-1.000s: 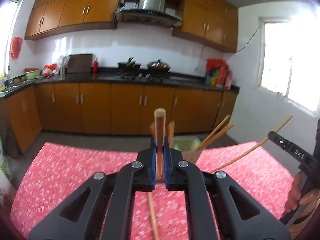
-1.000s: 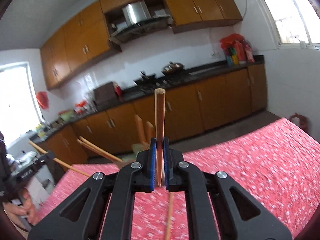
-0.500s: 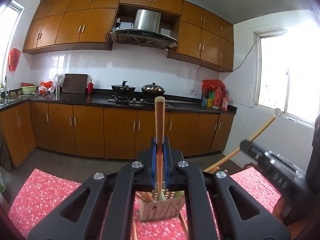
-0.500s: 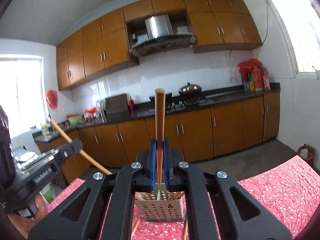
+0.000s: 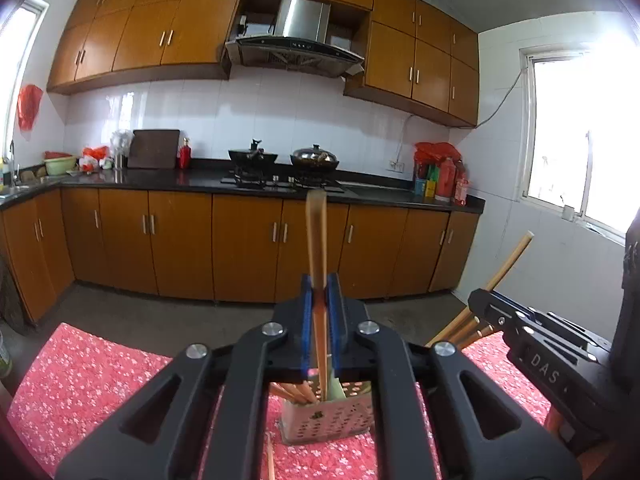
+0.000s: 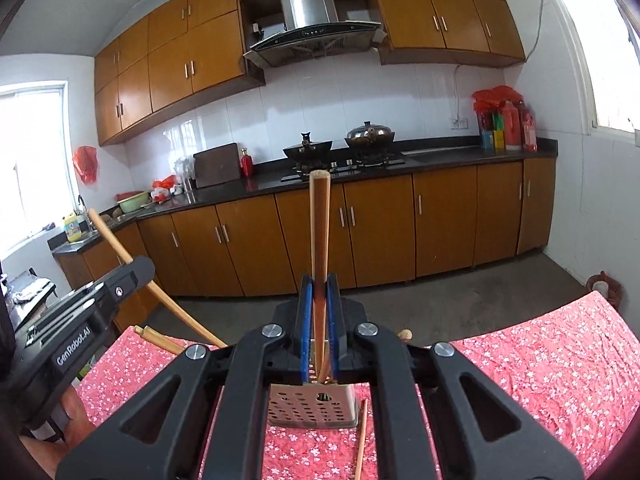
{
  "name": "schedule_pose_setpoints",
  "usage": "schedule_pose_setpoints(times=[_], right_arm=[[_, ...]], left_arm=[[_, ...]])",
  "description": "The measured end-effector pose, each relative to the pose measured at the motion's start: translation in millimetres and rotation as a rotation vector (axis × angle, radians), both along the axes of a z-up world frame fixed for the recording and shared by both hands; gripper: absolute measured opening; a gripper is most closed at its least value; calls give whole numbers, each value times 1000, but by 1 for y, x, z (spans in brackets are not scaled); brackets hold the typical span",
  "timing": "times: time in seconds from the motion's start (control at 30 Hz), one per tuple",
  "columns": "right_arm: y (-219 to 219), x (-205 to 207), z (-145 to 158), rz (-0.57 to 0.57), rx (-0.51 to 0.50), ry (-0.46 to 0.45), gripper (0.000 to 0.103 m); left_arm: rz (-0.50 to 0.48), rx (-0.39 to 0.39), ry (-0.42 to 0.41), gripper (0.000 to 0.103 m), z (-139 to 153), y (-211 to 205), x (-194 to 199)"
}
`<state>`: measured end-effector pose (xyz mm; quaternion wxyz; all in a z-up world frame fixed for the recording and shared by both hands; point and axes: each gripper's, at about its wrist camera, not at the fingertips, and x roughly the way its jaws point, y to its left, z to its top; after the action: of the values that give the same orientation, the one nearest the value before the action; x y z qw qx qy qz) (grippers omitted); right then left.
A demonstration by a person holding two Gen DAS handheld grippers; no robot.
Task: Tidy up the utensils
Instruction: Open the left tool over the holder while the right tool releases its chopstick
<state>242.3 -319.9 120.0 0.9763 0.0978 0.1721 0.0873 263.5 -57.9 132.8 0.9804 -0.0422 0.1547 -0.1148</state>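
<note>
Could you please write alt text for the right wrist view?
The right tool grips an upright wooden chopstick above a perforated metal utensil holder on a red floral tablecloth. At left, the left tool holds another chopstick; wooden kitchen cabinets stand behind.

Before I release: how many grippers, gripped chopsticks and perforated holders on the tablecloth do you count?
Grippers: 2 (left gripper, right gripper, both shut)
Gripped chopsticks: 2 (left chopstick, right chopstick)
Perforated holders: 1 (holder)
Total: 5
</note>
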Motion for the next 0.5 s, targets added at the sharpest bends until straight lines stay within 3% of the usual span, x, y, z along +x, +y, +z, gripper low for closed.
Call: schedule_pose_setpoints(times=[0.27, 0.5], right_arm=[[-7, -17, 12, -18, 14, -27, 9], [-29, -54, 3, -74, 21, -27, 10]], left_arm=[[23, -18, -1, 21, 7, 15, -9], [47, -15, 15, 28, 5, 37, -51]])
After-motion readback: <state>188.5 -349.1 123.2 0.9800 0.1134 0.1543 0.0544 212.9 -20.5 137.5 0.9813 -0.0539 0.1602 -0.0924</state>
